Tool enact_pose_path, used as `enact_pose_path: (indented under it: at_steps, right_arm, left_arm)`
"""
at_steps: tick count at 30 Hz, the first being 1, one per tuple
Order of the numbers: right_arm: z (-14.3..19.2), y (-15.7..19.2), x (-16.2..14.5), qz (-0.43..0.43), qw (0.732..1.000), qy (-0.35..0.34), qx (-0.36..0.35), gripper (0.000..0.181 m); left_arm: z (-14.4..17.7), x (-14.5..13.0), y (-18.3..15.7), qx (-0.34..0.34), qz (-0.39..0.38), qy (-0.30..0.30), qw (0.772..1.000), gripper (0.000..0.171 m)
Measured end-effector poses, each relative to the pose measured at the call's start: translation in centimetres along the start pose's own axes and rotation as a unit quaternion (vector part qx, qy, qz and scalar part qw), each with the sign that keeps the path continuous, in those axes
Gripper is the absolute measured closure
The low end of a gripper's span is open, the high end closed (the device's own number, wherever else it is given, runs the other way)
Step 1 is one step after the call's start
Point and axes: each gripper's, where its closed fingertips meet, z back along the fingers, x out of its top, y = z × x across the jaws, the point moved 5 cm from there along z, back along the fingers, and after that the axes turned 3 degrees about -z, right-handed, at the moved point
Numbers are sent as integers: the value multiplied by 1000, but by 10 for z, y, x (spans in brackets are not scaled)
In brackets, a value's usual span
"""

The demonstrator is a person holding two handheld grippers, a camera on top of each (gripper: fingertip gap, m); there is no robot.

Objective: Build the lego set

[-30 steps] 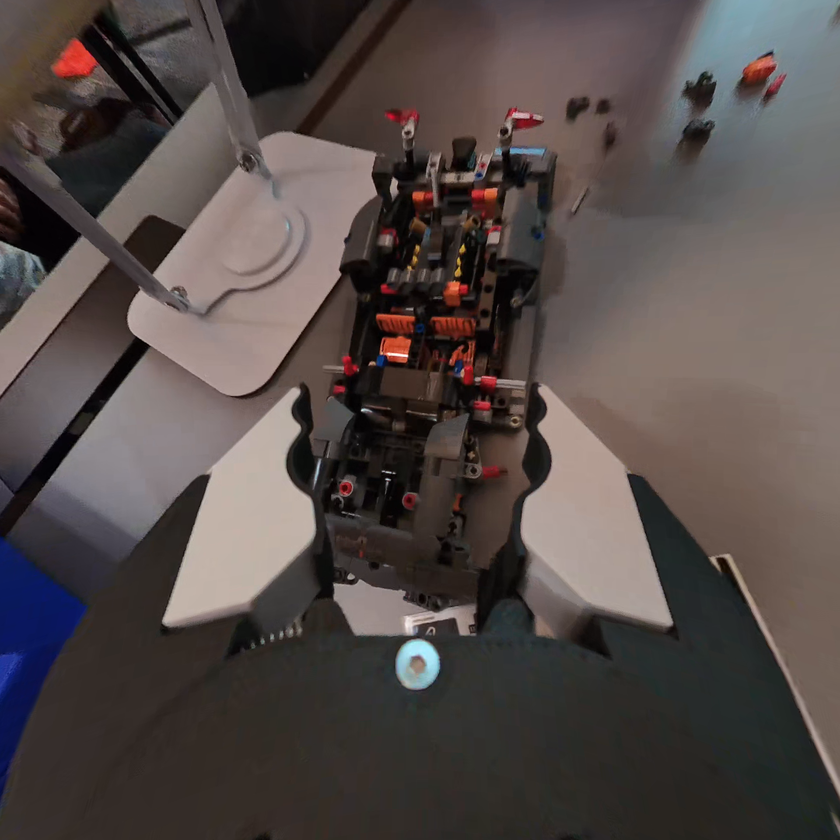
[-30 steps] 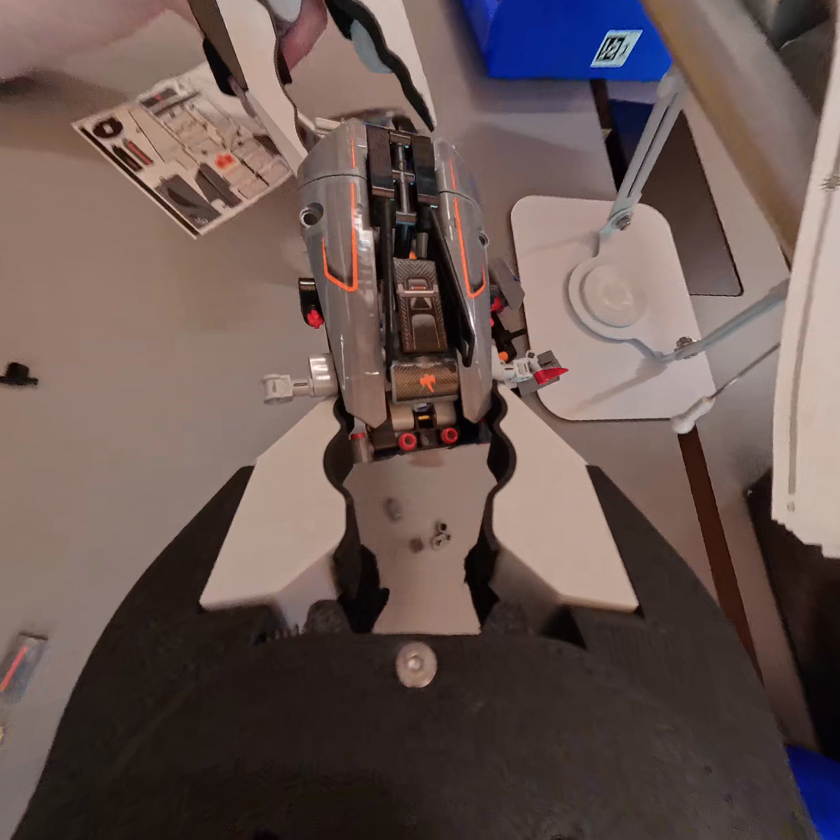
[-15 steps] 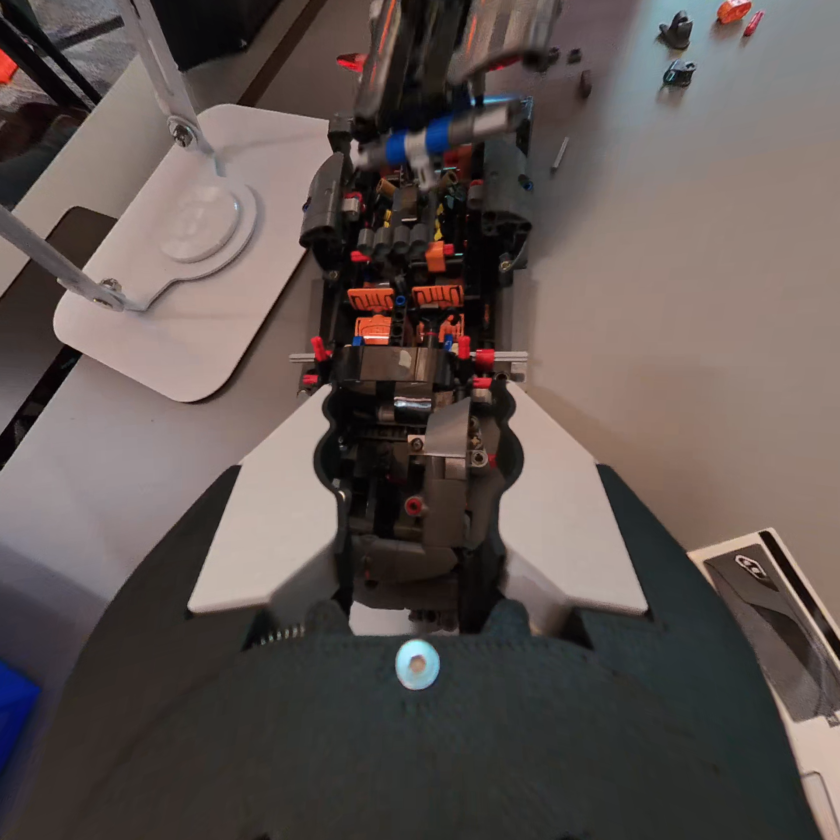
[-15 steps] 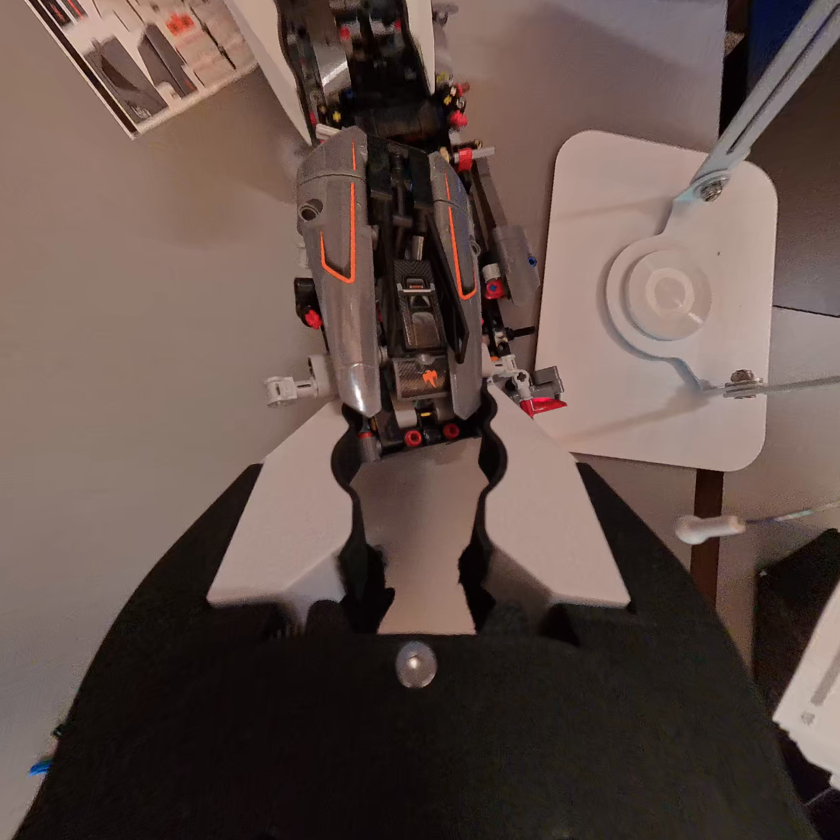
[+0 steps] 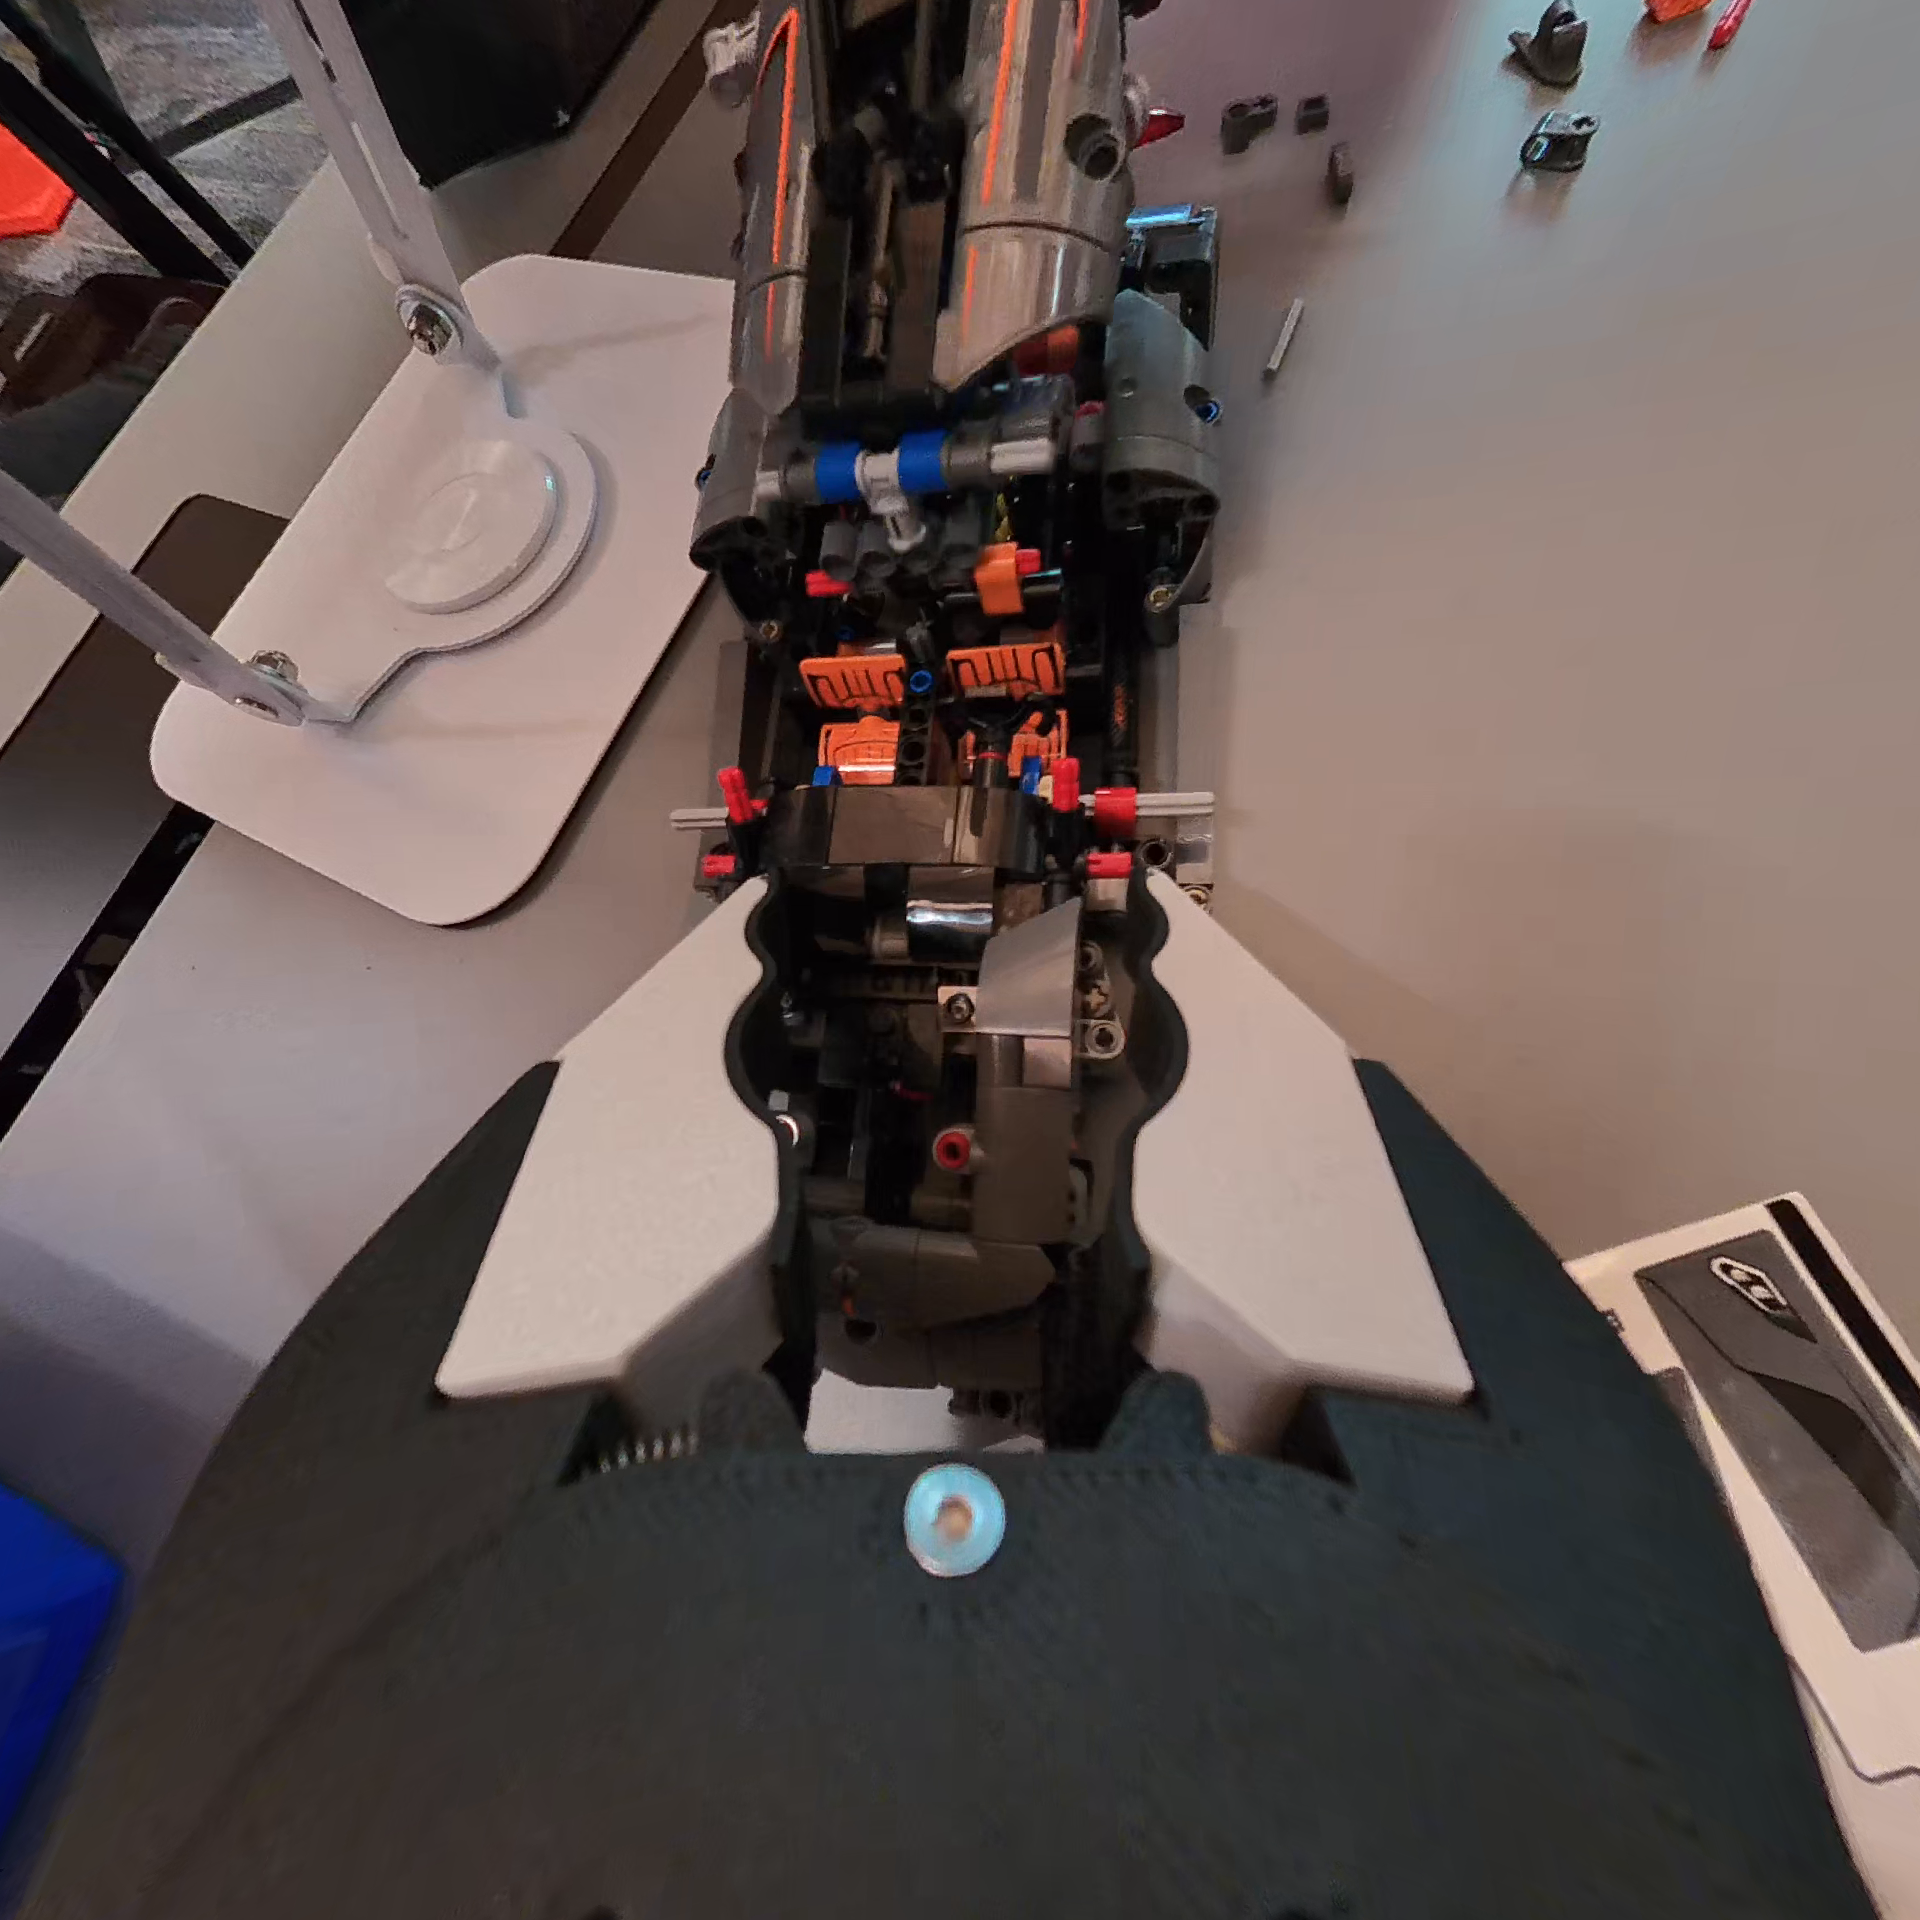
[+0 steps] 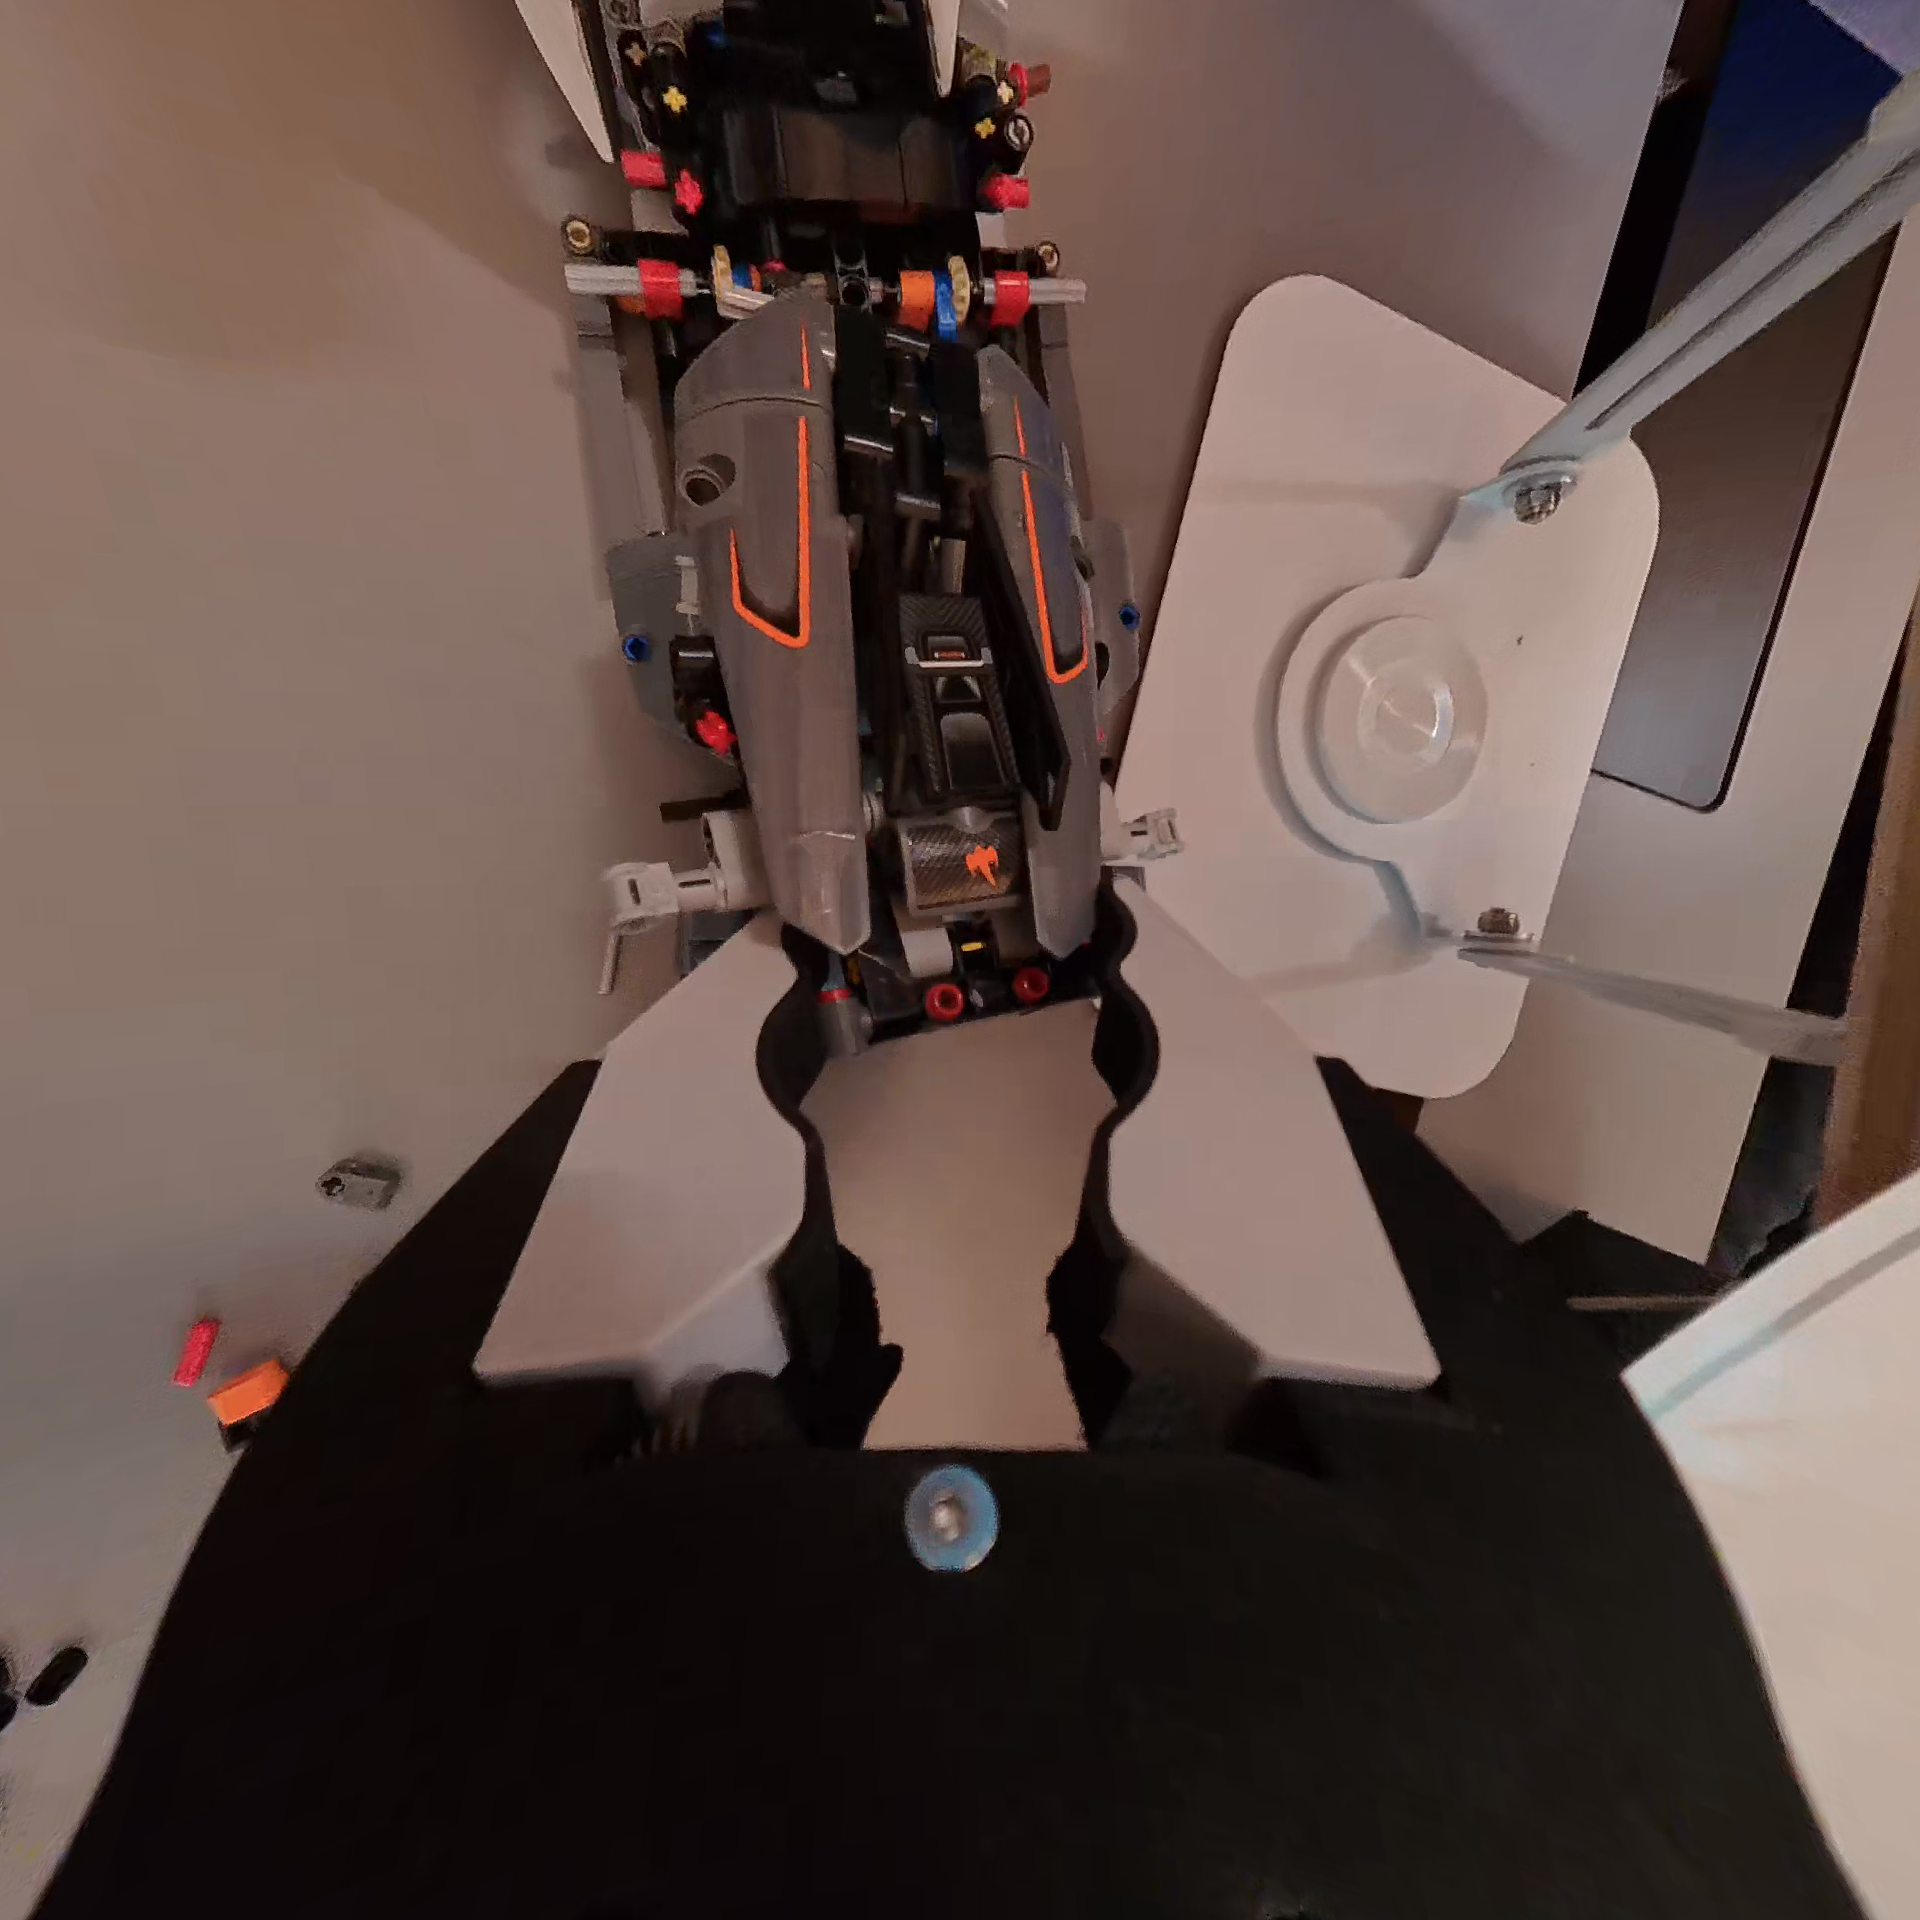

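Chassis (image 5: 940,727) lies lengthwise on the tabletop (image 5: 1507,675), left gripper (image 5: 951,997) fingers clamping its near end, right gripper (image 6: 951,977) fingers holding the grey-orange body section (image 6: 821,623) over its far end; loose pieces (image 5: 1553,140) remain, build judged partial.

Grey table (image 5: 1558,727) — chassis (image 5: 935,707), white stand base (image 5: 436,790), loose pieces (image 5: 1555,140).

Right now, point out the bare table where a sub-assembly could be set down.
Bare table lies right of the lego chassis, between the loose pieces and the instruction booklet. The other side is crowded by the white stand base.
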Motion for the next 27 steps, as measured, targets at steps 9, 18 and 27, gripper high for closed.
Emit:
enact_pose_path:
  at_steps: [9, 18, 27]
  right_arm:
    - [0, -6, 14, 60, 996, 67, -3, 133]
    - [6, -14, 32, 121, 980, 156, -6, 133]
    - [7, -16, 47, 136, 972, 193, 6, 133]
  left_arm:
    - [1, 0, -1, -1, -5, -5, 1000, 110]
    - [1, 1, -3, -3, -7, -2, 1000, 108]
    - [4, 0, -6, -6, -9, -11, 1000, 112]
